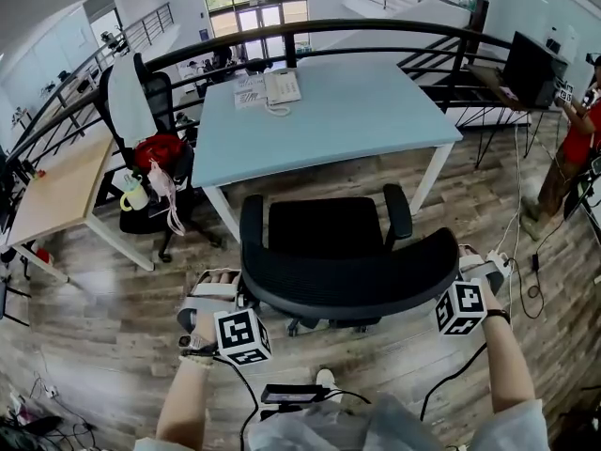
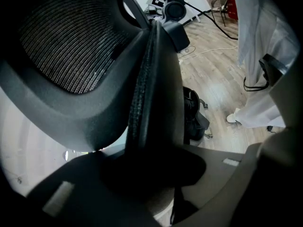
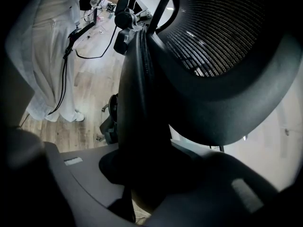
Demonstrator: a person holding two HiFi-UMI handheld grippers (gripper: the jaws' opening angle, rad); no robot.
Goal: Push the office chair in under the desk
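Head view: black mesh office chair [image 1: 329,228] stands on wood floor [image 1: 113,299] facing the light-blue desk [image 1: 338,120], with its backrest [image 1: 352,285] toward the person. Seat sits between the desk's two white front legs, just short of the near edge. A strip of floor shows between seat and tabletop, so the chair is not under it yet. Both armrests point at the desk. Left gripper [image 1: 228,291] is at the backrest's left end and right gripper [image 1: 470,263] at its right end, a hand behind each, marker cubes facing up.

Left gripper view: the backrest [image 2: 154,93] edge runs down between the two jaws, which are clamped on it from both sides; mesh panel is up left. Right gripper view: same on the other side, jaws closed on the backrest [image 3: 142,103] edge, mesh up right. The person's white clothing and some cables show behind in both gripper views.

On the desk's far side is a white phone [image 1: 282,87] with papers [image 1: 249,92] just beside it. Left of the desk is a second black chair [image 1: 155,172] with a red bag [image 1: 160,148] on its seat and a pale cup [image 1: 134,195] with a yellow handle at the front. Wooden table [image 1: 61,191] is further left. Black railing [image 1: 376,31] curves behind the desk. At right are a dark monitor [image 1: 531,69] on another table and a person in a red top [image 1: 577,134] at the frame edge.
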